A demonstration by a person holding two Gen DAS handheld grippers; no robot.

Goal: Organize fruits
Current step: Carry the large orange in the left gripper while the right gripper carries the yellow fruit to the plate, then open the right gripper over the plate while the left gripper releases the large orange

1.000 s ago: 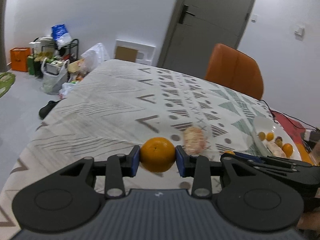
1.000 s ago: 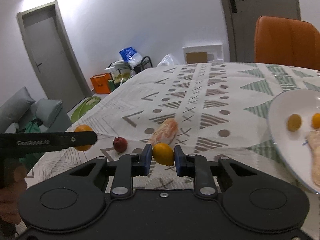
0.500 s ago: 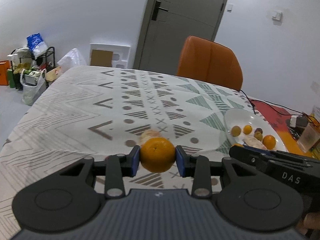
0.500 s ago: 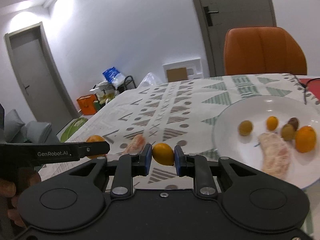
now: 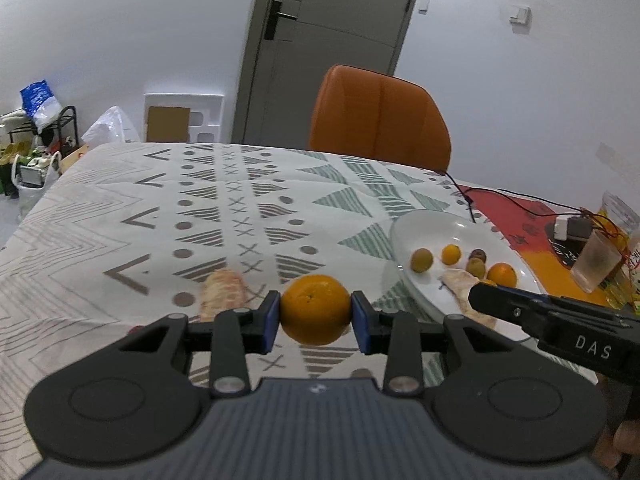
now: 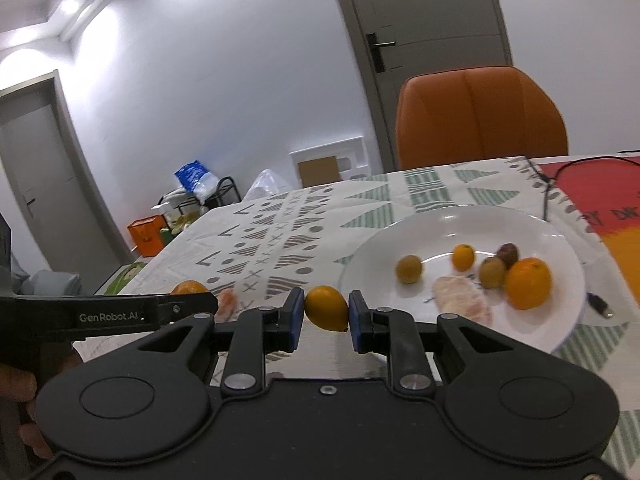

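My left gripper point(image 5: 315, 317) is shut on a round orange point(image 5: 315, 309), held above the patterned tablecloth. My right gripper point(image 6: 326, 315) is shut on a small yellow kumquat-like fruit point(image 6: 326, 307), just left of the white plate point(image 6: 560, 320). The plate point(image 5: 412, 232) holds an orange point(image 6: 527, 283), several small fruits point(image 6: 409, 269) and a peeled citrus piece point(image 6: 460, 296). Another peeled citrus piece point(image 5: 222, 292) lies on the cloth left of my left gripper. In the left wrist view the right gripper's side shows at the lower right, over the plate's near edge.
An orange chair point(image 5: 380, 120) stands at the table's far side. A black cable point(image 5: 472, 204) runs past the plate to a red mat with a plastic cup point(image 5: 598, 262) and an adapter. Bags and a rack point(image 5: 40, 140) sit on the floor at left.
Both grippers have swung to the right with their fruits still held. The plate has come from the right edge toward the middle of both views; the small red fruit has left the right wrist view.
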